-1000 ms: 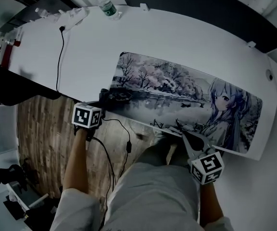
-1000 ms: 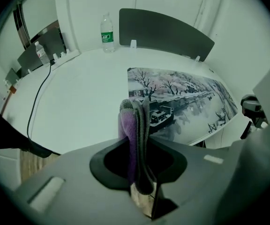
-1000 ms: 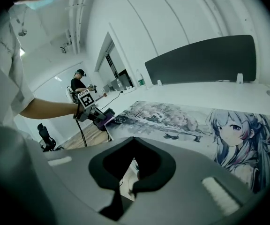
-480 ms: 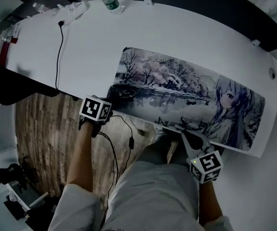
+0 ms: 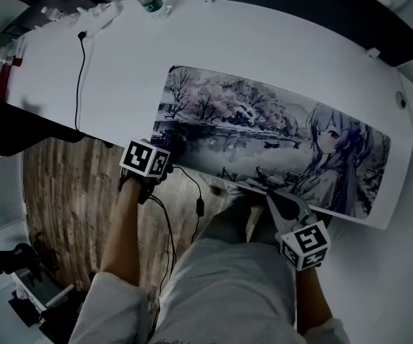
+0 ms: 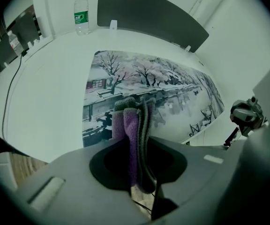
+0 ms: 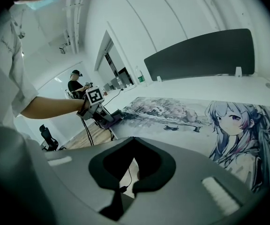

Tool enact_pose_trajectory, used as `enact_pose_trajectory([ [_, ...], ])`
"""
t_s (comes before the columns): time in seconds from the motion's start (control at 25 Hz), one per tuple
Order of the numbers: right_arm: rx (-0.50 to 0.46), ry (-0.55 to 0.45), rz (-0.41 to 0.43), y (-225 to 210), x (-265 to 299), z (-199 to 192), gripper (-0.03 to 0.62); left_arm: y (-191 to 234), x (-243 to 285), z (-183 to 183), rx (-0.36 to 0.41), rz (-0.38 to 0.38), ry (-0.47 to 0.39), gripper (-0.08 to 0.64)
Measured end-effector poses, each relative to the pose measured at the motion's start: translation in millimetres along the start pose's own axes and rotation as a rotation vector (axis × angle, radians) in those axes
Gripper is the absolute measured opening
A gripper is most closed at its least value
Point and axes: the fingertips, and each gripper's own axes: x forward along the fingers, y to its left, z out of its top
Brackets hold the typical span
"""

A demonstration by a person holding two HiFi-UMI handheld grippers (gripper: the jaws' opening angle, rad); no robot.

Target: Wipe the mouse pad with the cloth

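Note:
A long mouse pad [image 5: 264, 138] printed with a winter scene and an anime girl lies on the white table [image 5: 120, 70]. My left gripper [image 5: 169, 151] is at the pad's near left corner, shut on a folded purple cloth [image 6: 125, 123] that sticks out past its jaws [image 6: 134, 125] onto the pad [image 6: 149, 78]. My right gripper [image 5: 274, 198] is at the pad's near edge, below the girl, shut with nothing in it. In the right gripper view [image 7: 134, 168] the pad [image 7: 191, 114] stretches ahead, and the left gripper [image 7: 108, 117] shows with the cloth at the far corner.
A water bottle [image 5: 143, 0] stands at the table's back left, with a black cable [image 5: 77, 70] running near it. A dark partition [image 5: 300, 6] lines the far edge. Wooden floor [image 5: 63, 199] and my legs [image 5: 228, 278] lie below the table's near edge.
My left gripper has moved a little forward and right toward the pad's near left corner, still holding the cloth. The right gripper has stayed in place.

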Motion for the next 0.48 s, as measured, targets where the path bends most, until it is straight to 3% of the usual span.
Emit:
enact_pose_trajectory([
  [0.48, 0.011, -0.008, -0.002, -30, -50, -19, 0.008, -78, 22, 11, 0.051, 0.009, 0.018, 0.104],
])
